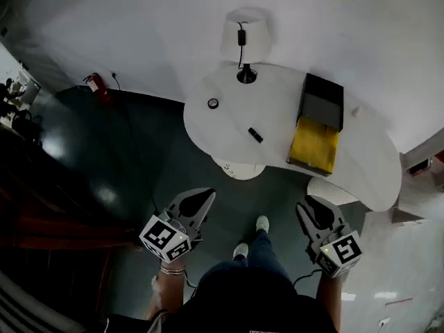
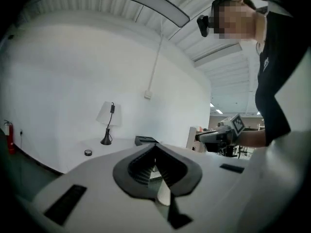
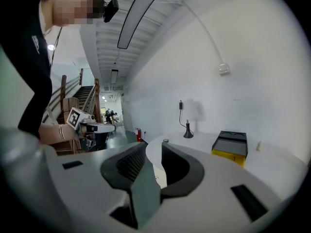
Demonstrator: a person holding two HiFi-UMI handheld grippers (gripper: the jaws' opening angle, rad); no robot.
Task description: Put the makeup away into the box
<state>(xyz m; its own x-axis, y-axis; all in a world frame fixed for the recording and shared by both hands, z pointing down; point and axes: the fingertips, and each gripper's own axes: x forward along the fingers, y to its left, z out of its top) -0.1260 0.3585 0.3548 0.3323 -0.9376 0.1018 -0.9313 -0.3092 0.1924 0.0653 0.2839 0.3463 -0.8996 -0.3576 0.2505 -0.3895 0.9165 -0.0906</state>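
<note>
A white round table stands ahead of me. On it lie a small round compact, a short black makeup stick, and an open box with a black lid and a yellow body. Both grippers hang over the floor, short of the table's near edge. My left gripper is shut with nothing between its jaws. My right gripper is open and empty. The right gripper view shows the box and the compact. The compact also appears in the left gripper view.
A white-shaded lamp stands at the table's far side. A small white bottle sits right of the box. Two white stools are tucked at the near edge. A fire extinguisher leans by the wall at the left.
</note>
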